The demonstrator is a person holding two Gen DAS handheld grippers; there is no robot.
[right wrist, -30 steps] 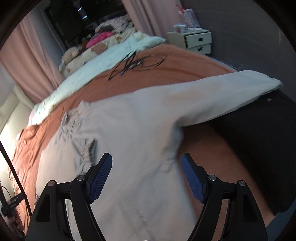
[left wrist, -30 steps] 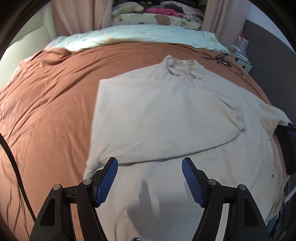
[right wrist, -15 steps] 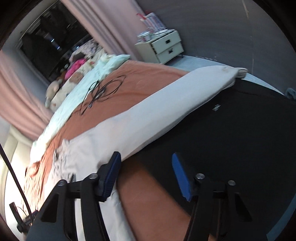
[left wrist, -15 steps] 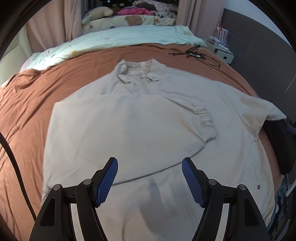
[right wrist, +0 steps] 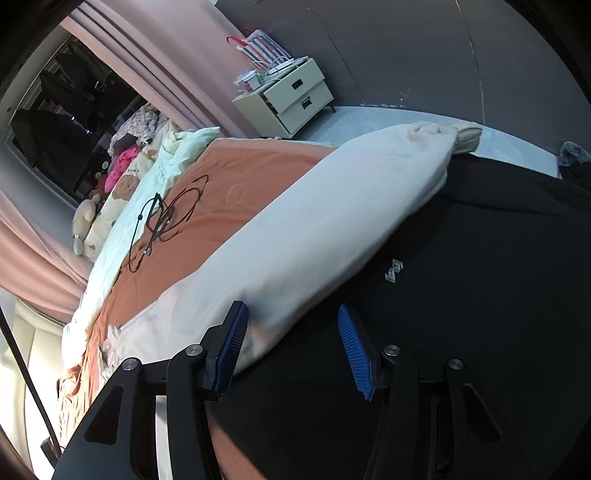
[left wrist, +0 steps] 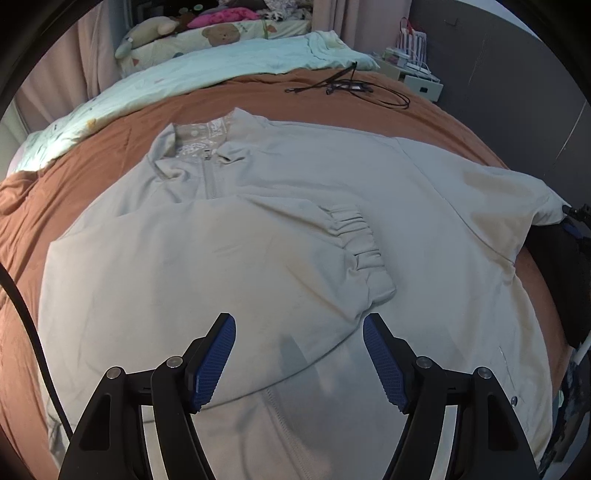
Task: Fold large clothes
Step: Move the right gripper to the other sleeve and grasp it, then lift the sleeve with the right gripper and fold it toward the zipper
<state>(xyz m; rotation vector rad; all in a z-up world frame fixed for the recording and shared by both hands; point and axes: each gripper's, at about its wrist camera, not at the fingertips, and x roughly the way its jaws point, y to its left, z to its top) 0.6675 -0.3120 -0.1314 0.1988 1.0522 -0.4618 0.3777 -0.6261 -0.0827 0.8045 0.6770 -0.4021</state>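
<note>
Ahead of the left gripper [left wrist: 299,356], a rust-brown bedspread [left wrist: 92,155] covers the bed, a pale mint duvet [left wrist: 221,62] bunched along its far edge. Beyond that, plush toys [left wrist: 155,31] line up under pink curtains [left wrist: 343,18]. Off to the right stands a dark grey wall [left wrist: 498,74]. From the right gripper [right wrist: 291,345], looking forward: a cream two-drawer nightstand [right wrist: 291,96] against that wall, a striped bag [right wrist: 264,46] on top, grey floor [right wrist: 369,118] beside it. Upper left, what looks like a dark window [right wrist: 62,107]. A black cable [right wrist: 166,218] coils on the spread.
</note>
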